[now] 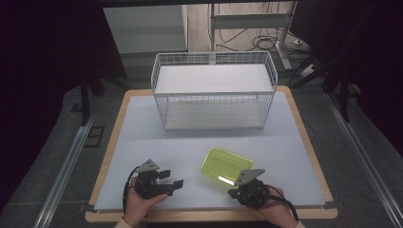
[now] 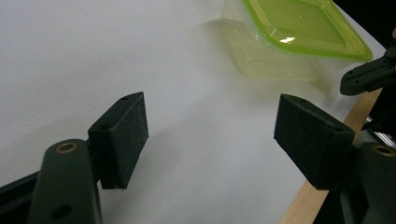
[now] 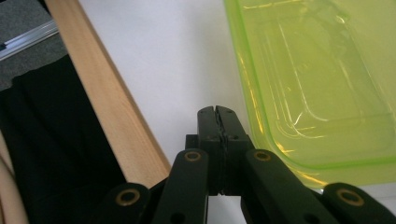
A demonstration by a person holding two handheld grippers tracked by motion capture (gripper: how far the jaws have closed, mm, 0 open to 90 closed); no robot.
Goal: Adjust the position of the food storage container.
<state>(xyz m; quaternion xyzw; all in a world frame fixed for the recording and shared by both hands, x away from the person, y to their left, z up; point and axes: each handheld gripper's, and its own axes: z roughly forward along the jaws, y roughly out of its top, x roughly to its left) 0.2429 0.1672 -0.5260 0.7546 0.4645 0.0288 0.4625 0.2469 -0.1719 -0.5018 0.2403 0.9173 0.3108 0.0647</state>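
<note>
Nearest, at the front edge of the table [image 1: 142, 142]: left gripper [image 1: 172, 183] held low over the white top, jaws spread wide with nothing between, pads [image 2: 130, 126] aimed toward the container. Right gripper [image 3: 218, 116] alongside, jaws pressed together on nothing, tips just beside the near rim of the yellow-green plastic container [image 1: 226, 166], possibly brushing it; contact hard to judge from this angle.

Container sitting upright on the table, just ahead of the right gripper and right of centre, apparently lidded or at least with a broad flanged rim [image 2: 303, 28]. Translucent walls, likely light and slippery.

Likely step: taking hold of the container. Best done by parting the right jaws first, then closing over the rim flange rather than the slick wall. Worth bringing the left gripper across to steady or pinch the opposite edge, so no tipping or skating across the smooth top.

Farther back: white wire basket [image 1: 214, 92] with two shelves, a plausible destination. Lift high enough to clear its front wires.
</note>
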